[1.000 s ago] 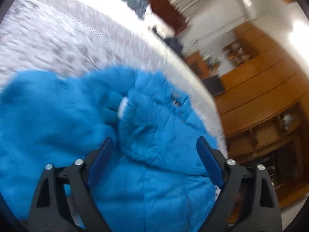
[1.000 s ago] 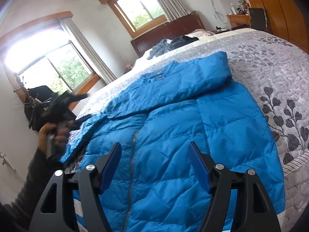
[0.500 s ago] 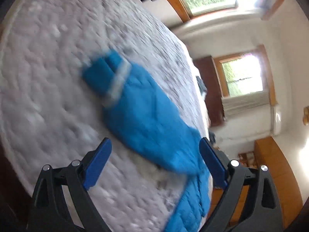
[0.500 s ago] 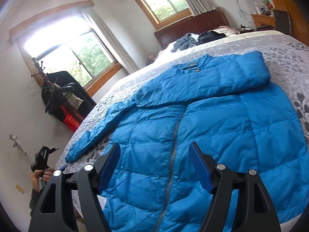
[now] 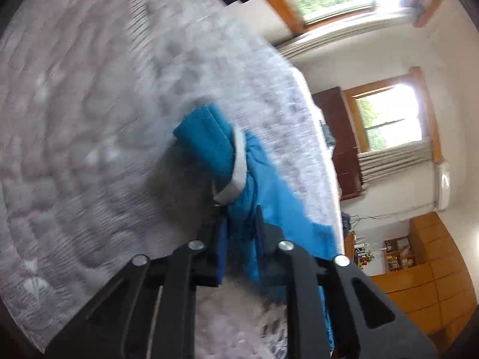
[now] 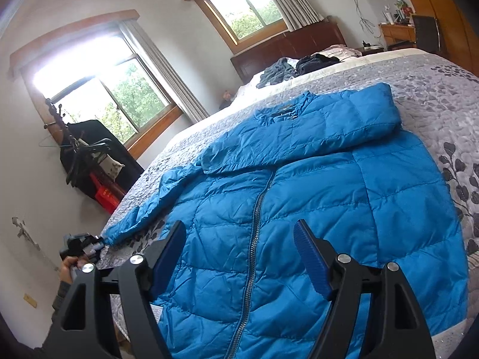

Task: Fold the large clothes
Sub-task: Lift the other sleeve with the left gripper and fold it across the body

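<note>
A blue puffer jacket point(image 6: 314, 197) lies zipped, front up, on the grey patterned bed point(image 6: 434, 89). One sleeve is folded across its chest; the other sleeve point(image 6: 149, 206) stretches out to the bed's left edge. My left gripper point(image 5: 241, 218) is shut on that sleeve point(image 5: 269, 203) just behind its white-trimmed cuff point(image 5: 236, 161). In the right wrist view that gripper point(image 6: 86, 243) shows at the sleeve's end, held by a hand point(image 6: 70, 267). My right gripper point(image 6: 239, 239) hangs open above the jacket's lower front, nothing between its fingers.
Dark clothes point(image 6: 299, 68) lie piled near the wooden headboard point(image 6: 287, 45). A coat rack with black garments point(image 6: 89, 149) and a red box point(image 6: 106, 196) stand left of the bed by the window. Wooden cabinets point(image 5: 419, 269) line the far side.
My left gripper swung from over the jacket out to the sleeve's end and closed on it near the cuff. The right gripper rose a little and stayed open.
</note>
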`<control>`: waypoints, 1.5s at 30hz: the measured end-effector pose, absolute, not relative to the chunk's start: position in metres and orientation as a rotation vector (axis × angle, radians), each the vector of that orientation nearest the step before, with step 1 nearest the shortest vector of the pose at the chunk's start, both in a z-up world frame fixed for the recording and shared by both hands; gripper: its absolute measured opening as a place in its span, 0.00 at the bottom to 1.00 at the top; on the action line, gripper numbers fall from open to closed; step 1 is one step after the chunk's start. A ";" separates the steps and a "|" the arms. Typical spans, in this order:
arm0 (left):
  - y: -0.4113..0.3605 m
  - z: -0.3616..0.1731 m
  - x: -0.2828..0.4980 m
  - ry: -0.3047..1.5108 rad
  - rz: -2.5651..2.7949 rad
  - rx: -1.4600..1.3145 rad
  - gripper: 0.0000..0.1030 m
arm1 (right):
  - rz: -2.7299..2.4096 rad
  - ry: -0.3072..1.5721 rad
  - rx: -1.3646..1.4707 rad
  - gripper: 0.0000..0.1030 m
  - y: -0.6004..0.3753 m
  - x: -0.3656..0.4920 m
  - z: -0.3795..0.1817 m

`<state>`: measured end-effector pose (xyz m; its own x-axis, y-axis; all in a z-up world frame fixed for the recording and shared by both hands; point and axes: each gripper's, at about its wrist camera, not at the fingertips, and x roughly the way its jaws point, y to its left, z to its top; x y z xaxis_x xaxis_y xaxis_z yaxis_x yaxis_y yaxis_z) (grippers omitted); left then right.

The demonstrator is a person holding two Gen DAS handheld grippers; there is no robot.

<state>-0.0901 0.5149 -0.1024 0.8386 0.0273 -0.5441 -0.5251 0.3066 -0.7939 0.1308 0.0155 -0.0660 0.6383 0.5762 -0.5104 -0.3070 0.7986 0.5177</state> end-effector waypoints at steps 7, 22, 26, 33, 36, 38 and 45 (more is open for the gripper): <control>0.477 0.025 -0.023 0.367 0.186 -0.986 0.07 | 0.512 0.700 0.416 0.73 0.011 0.127 -0.062; 0.239 0.074 0.156 0.577 -0.233 -0.644 0.06 | 0.456 0.700 0.450 0.73 -0.017 0.117 -0.059; 0.184 0.017 0.195 0.712 -0.310 -0.598 0.06 | 0.448 0.722 0.456 0.73 -0.026 0.121 -0.055; 0.125 -0.082 0.226 0.921 -0.404 -0.557 0.06 | 0.484 0.829 0.532 0.73 -0.039 0.156 -0.044; 0.127 -0.096 0.226 0.939 -0.425 -0.558 0.12 | 0.498 0.873 0.562 0.74 -0.041 0.190 -0.036; 0.140 -0.096 0.225 0.920 -0.438 -0.602 0.39 | 0.528 0.924 0.629 0.78 -0.039 0.216 -0.035; 0.196 -0.036 0.169 0.714 -0.480 -0.775 0.81 | 0.625 1.141 0.888 0.63 0.008 0.329 -0.079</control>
